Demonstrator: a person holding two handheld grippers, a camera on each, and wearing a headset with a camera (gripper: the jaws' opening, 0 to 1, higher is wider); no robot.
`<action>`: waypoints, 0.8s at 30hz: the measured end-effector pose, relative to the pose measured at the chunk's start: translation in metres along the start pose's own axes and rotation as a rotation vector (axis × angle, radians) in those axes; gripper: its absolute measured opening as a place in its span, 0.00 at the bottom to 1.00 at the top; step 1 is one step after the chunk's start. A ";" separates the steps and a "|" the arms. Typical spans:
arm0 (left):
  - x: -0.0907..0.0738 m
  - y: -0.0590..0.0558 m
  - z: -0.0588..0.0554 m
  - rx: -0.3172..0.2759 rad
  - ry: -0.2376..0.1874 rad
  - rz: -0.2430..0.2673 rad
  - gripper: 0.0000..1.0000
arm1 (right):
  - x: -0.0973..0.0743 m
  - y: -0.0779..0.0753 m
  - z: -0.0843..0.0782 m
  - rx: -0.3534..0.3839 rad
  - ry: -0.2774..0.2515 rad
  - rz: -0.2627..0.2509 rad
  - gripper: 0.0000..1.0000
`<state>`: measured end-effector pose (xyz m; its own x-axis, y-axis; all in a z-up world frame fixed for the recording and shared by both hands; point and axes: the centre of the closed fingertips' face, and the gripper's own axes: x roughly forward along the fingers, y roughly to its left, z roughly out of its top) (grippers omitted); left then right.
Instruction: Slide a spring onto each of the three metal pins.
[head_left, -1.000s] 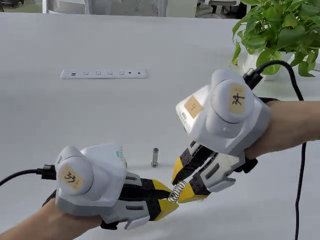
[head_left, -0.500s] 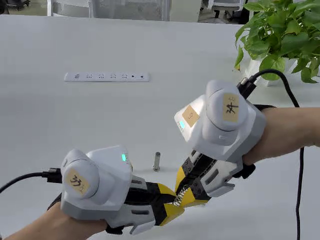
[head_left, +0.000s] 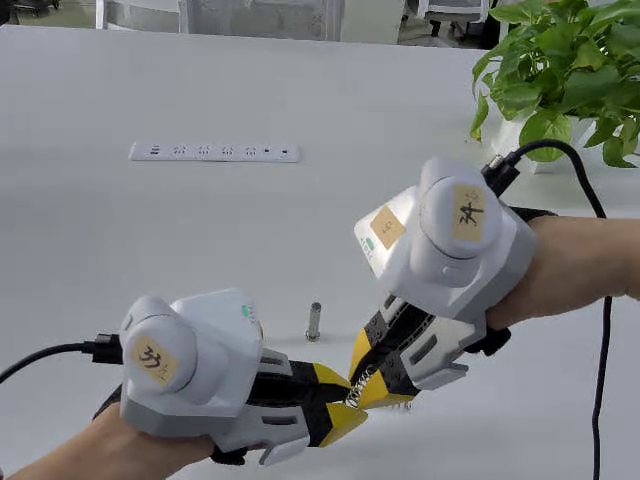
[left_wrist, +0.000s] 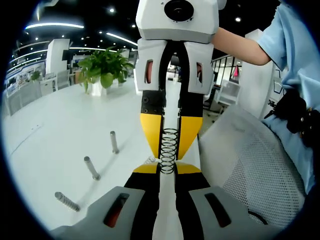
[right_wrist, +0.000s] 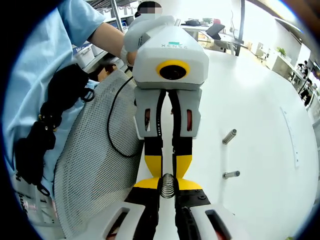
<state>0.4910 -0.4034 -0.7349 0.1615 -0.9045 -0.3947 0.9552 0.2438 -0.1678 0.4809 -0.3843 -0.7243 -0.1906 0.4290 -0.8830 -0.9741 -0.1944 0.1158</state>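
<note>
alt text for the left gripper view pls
A coil spring is held between the left gripper, rising from below, and the right gripper, reaching down from above. Three metal pins stand on the white table at left.

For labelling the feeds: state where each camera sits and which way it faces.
Head view: on the headset, looking forward and down at the white table; both forearms, left gripper and right gripper show.
Left gripper view: on the left gripper, looking along its yellow-tipped fingers at the right gripper; the person's arm behind.
Right gripper view: on the right gripper, facing the left gripper and the person's blue shirt.
Both gripper views share the coiled steel spring between facing fingertips.
</note>
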 end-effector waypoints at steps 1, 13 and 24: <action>0.000 0.000 0.000 0.000 -0.002 0.005 0.07 | 0.000 0.000 0.000 -0.002 0.001 0.000 0.06; -0.008 0.012 -0.004 -0.009 -0.030 0.081 0.20 | 0.001 -0.013 0.000 -0.005 -0.003 -0.031 0.07; -0.024 0.035 -0.017 -0.049 -0.066 0.248 0.55 | 0.004 -0.012 -0.006 -0.005 0.022 -0.011 0.07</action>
<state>0.5162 -0.3673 -0.7462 0.4063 -0.8356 -0.3697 0.8717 0.4758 -0.1173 0.4930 -0.3857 -0.7319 -0.1773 0.4115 -0.8940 -0.9754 -0.1945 0.1040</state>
